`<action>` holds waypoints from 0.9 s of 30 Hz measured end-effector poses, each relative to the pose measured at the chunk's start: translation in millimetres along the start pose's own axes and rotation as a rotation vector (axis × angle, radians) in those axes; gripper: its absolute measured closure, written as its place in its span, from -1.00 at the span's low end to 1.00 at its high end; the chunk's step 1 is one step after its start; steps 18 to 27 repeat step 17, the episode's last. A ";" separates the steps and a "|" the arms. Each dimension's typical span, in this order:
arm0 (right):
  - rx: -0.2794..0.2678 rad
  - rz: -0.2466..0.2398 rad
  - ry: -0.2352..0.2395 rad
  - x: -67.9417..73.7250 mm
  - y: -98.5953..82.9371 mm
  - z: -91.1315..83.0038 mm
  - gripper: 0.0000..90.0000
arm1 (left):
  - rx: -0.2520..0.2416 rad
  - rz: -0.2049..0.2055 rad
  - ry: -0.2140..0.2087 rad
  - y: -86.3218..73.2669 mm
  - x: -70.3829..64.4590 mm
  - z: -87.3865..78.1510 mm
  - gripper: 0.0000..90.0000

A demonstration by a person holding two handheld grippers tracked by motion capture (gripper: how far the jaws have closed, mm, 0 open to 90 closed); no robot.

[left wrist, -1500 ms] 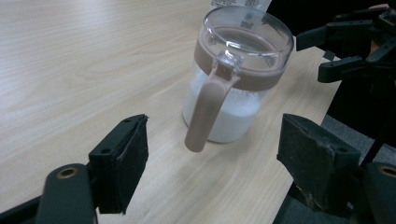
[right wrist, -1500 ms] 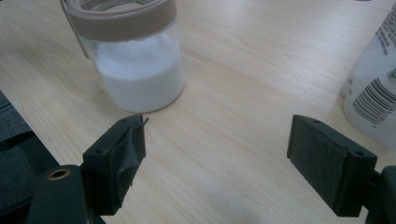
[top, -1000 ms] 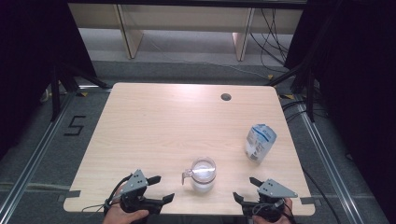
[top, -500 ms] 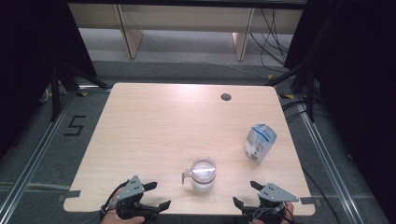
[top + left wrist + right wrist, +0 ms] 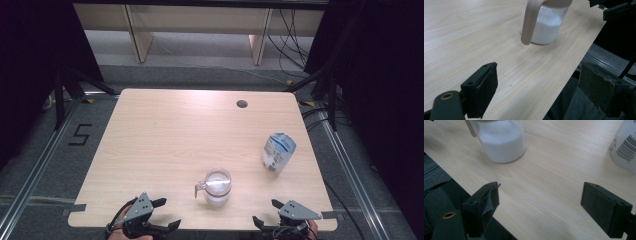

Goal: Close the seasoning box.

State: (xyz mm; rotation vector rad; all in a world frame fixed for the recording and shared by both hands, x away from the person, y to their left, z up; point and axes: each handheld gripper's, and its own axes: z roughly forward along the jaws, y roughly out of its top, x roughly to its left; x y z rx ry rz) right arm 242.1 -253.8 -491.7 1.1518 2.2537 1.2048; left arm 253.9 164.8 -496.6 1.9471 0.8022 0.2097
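With both the left gripper (image 5: 161, 216) and right gripper (image 5: 266, 214) held wide apart and empty at the table's (image 5: 165, 130) near edge, the approach seems barely begun, and a reach toward the jar of white powder (image 5: 218, 186) or the pouch (image 5: 278, 152) is judged to be called for next.

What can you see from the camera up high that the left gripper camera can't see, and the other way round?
The high view alone takes in the whole table, the white pouch with blue print standing right of the jug, the dark round hole near the table's far edge, and the "5" marked on the floor. The left gripper view alone gives a close look at the jug's beige handle and the white powder inside. Both share the clear jug and the open left gripper.
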 end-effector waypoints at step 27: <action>0.057 0.021 -0.030 1.2 -6.7 -1.3 -0.64 | -0.012 -0.011 0.000 -1.6 2.5 1.9 -0.66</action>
